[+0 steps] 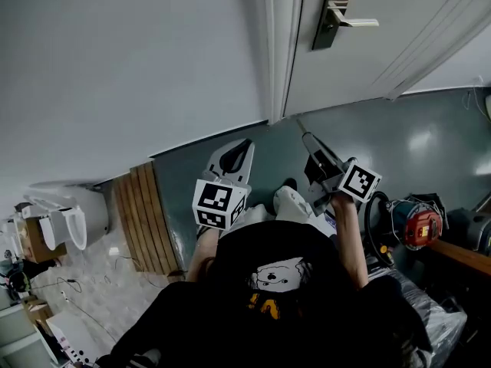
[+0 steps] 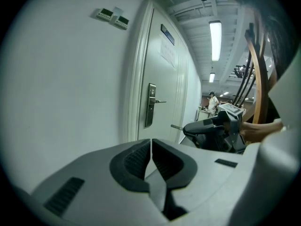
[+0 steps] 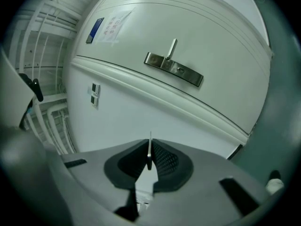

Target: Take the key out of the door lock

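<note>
The white door (image 1: 360, 60) stands shut, some way off from both grippers. Its metal lock plate (image 1: 331, 14) carries a lever handle (image 1: 357, 23); the same lock plate (image 3: 174, 69) shows in the right gripper view with no key that I can make out. My right gripper (image 3: 149, 147) is shut on a thin metal key (image 3: 149, 152), held edge-on. In the head view the key (image 1: 300, 124) sticks out of the right gripper (image 1: 309, 138) towards the door's foot. My left gripper (image 2: 151, 145) is shut and holds nothing.
A white wall (image 1: 130, 67) runs left of the door frame (image 1: 280, 44). Wooden slats (image 1: 146, 213) and a white appliance (image 1: 69, 213) lie at the left. A red and grey machine (image 1: 414, 221) sits at the right. A person (image 2: 214, 102) stands far down the corridor.
</note>
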